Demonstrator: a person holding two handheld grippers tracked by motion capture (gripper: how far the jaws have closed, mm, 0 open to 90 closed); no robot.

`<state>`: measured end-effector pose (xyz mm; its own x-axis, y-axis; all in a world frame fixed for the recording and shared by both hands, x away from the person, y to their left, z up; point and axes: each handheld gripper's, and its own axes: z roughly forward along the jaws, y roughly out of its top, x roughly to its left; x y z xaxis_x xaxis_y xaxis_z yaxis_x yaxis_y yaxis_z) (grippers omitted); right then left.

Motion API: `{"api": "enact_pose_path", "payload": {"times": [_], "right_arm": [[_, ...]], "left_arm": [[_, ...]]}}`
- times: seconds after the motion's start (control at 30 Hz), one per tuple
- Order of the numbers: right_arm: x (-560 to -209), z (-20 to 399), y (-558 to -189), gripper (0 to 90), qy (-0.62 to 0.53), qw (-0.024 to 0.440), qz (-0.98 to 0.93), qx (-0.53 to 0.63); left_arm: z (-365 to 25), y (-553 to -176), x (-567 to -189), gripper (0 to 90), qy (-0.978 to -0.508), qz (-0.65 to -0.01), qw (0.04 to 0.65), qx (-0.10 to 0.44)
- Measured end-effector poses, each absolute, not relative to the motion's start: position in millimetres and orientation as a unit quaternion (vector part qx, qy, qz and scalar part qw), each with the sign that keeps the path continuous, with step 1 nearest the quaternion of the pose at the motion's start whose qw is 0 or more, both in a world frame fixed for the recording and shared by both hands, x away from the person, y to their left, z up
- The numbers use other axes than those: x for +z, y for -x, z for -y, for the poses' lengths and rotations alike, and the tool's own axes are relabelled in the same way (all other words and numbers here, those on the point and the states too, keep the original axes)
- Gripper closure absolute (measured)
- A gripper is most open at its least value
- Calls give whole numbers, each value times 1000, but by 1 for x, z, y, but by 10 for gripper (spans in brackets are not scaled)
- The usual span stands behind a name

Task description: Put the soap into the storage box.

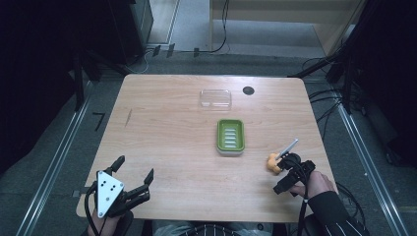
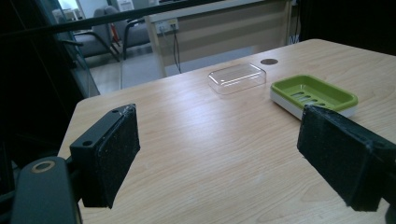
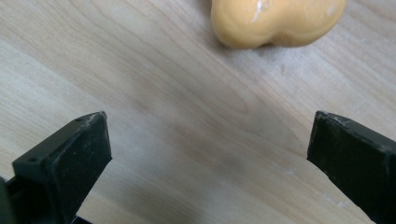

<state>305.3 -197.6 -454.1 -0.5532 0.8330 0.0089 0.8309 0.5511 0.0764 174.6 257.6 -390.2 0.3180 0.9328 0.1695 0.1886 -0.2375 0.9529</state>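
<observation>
Orange and lumpy, the soft object (image 1: 272, 163) lies on the wooden desk (image 1: 172, 142) at about four o'clock from the green soap dish (image 1: 230, 136), just ahead of the right gripper (image 1: 284, 158), whose fingers (image 3: 70, 158) stand wide with bare desk between them. The left gripper (image 1: 133, 169) hovers near seven o'clock, fingers (image 2: 109, 154) also wide. A clear lid (image 1: 215, 98) sits at twelve. No writing is readable.

Orange soap (image 3: 275, 21), green slotted dish (image 1: 230, 135), clear lid (image 1: 215, 98).
</observation>
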Motion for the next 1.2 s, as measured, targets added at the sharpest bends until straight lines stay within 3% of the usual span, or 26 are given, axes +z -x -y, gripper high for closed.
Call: {"api": "enact_pose_path", "payload": {"times": [1.2], "right_arm": [[-459,193,-344,0,-460,23,-886,49]], "left_arm": [[-257,-175,-390,135,-673,-418,455,406]]}}
